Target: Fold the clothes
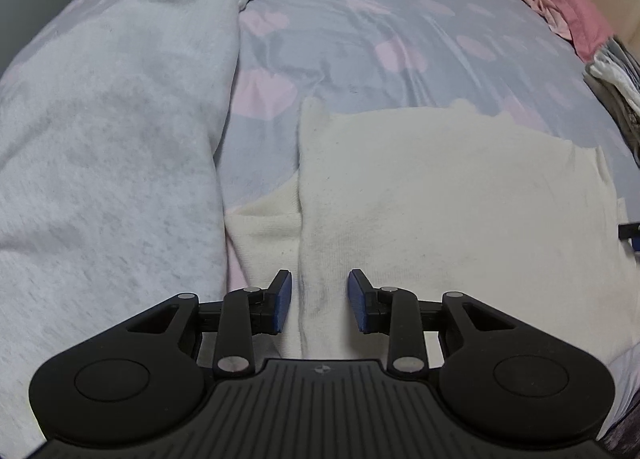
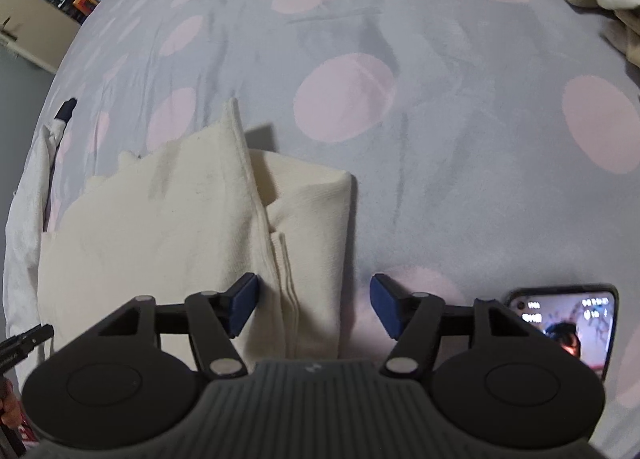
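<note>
Directly ahead of both grippers: cream garment (image 1: 440, 199) lying flat on the bed (image 1: 360, 19), partly folded. Each side is turned in over the middle, leaving a raised fold line running away from the fingers. Left gripper (image 1: 320, 301) hovers over its left fold edge, jaws apart, nothing between the pads. Right gripper (image 2: 314, 307) sits over the garment's right edge, jaws spread wide, holding nothing; its right finger is over bare sheet.

Progress, judging by layout: lengthwise folds look in place, and the piece reads as a long panel. A crosswise fold would probably be left, though I can't tell if this is its final shape.

Left of the left gripper: grey sweatshirt (image 1: 100, 159), laid flat, fold state unclear. Far right of it: pink clothes (image 1: 560, 3) and a stack of clothes (image 1: 616, 91) at the bed edge. Just right of the right gripper: phone (image 2: 568, 323), screen lit, on the sheet.
</note>
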`<control>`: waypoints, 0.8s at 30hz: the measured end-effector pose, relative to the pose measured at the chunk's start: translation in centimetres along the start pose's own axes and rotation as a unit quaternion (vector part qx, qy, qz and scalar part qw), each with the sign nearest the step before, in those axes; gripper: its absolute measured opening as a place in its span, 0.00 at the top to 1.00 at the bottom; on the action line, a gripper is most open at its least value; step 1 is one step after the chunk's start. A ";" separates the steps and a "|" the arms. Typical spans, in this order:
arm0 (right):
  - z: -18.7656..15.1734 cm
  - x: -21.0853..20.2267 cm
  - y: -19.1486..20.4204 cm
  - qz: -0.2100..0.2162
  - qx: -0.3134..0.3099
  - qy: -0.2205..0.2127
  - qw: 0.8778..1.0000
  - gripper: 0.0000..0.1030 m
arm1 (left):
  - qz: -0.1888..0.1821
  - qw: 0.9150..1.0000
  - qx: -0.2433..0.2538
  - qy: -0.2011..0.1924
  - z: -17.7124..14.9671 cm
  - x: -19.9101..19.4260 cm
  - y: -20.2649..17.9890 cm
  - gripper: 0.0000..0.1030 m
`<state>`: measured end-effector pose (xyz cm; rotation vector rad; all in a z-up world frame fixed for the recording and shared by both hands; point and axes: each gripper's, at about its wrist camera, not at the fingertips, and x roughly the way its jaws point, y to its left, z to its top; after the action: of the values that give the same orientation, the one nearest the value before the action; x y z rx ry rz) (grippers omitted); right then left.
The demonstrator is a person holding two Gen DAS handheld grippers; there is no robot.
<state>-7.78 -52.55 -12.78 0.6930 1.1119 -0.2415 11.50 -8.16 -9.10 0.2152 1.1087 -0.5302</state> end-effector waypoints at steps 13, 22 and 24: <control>-0.2 -2.3 1.4 0.043 0.001 -0.034 0.999 0.86 | 0.024 0.999 -0.001 -0.029 -0.8 -1.5 -0.1 0.72; -1.1 -8.2 7.3 0.142 -0.008 -0.059 0.988 0.87 | -0.001 0.999 -0.003 -0.054 -0.5 -3.9 -0.6 0.74; -1.0 -8.5 9.3 0.158 -0.014 -0.057 0.986 0.87 | -0.013 0.998 -0.001 -0.062 -0.3 -4.5 -0.9 0.75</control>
<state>-7.58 -46.06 -1.88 0.8091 0.8795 0.0049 9.26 -7.41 -5.11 0.1645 0.9918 -0.5584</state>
